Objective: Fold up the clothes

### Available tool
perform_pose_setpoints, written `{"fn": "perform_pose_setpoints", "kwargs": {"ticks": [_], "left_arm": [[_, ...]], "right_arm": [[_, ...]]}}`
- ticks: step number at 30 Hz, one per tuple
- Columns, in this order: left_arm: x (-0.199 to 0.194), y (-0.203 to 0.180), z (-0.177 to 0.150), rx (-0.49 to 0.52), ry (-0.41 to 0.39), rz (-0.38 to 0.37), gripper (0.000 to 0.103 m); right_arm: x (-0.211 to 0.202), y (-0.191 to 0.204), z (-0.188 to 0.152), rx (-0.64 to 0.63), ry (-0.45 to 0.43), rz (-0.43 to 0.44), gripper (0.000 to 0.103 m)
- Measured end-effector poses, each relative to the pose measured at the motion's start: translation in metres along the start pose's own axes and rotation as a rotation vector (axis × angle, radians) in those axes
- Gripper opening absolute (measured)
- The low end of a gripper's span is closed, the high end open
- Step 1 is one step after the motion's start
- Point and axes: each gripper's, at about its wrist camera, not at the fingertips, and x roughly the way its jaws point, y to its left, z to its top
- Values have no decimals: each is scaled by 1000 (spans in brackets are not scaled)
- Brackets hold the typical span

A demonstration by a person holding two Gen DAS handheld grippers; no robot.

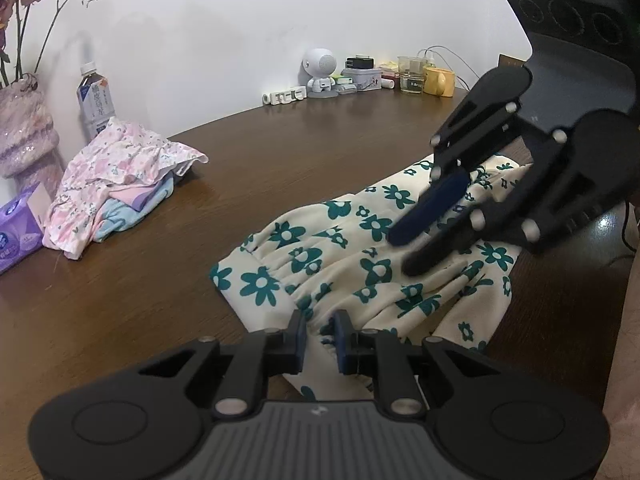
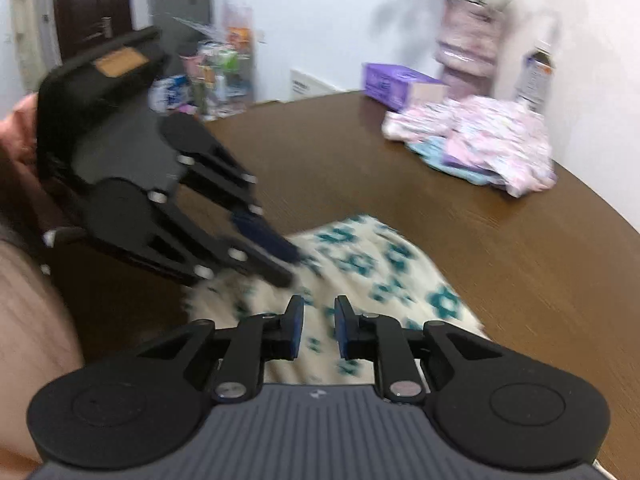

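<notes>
Cream garment with green flowers (image 1: 360,264) lies crumpled on the brown counter (image 1: 160,288), at about 5 o'clock in the left wrist view and toward its near right edge. Left gripper (image 1: 320,336) sits low at the garment's near edge, narrow gap between the pads with cloth bunched in it, can't tell if it's actually pinched; right gripper (image 1: 416,240) hangs above the garment at 3 o'clock, fingers nearly together, nothing clearly held, right view blurred. Pile of pink and blue clothes (image 1: 116,184) sits well apart at 9 o'clock, beside a purple tissue pack (image 1: 20,228), bottle (image 1: 95,100) and vase (image 1: 24,128).
</notes>
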Motion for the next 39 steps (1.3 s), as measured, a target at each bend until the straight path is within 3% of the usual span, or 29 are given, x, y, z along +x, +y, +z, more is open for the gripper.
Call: {"fn": "perform_pose_setpoints", "kwargs": {"ticks": [4, 7, 11, 14, 17, 24, 29, 33, 35, 37, 39], "left_arm": [[-16, 6, -1, -7, -29, -7, 14], [-27, 9, -3, -24, -23, -22, 14], [-11, 2, -4, 14, 34, -31, 11], [-5, -3, -2, 41, 43, -44, 11], [-4, -6, -2, 60, 45, -44, 11], [-17, 9, 8, -20, -45, -42, 14], [12, 2, 11, 29, 22, -57, 12], [13, 1, 12, 30, 29, -56, 11], [14, -1, 11, 28, 29, -53, 11], [15, -1, 11, 24, 28, -50, 12], [15, -2, 11, 25, 28, -43, 12]], "right_arm": [[22, 3, -4, -19, 75, 22, 16], [24, -6, -10, 12, 77, 33, 14], [23, -5, -8, -7, 82, 20, 14], [10, 0, -4, -18, 24, 20, 16], [15, -2, -7, -15, 34, 24, 16], [26, -4, -13, -12, 57, 30, 14], [23, -2, -15, -21, 49, 13, 14], [5, -2, -16, -24, 20, -21, 24], [-10, 5, -17, -49, -3, -9, 29], [-19, 12, -18, -81, -11, 10, 43], [-22, 18, -20, -112, -6, 29, 46]]}}
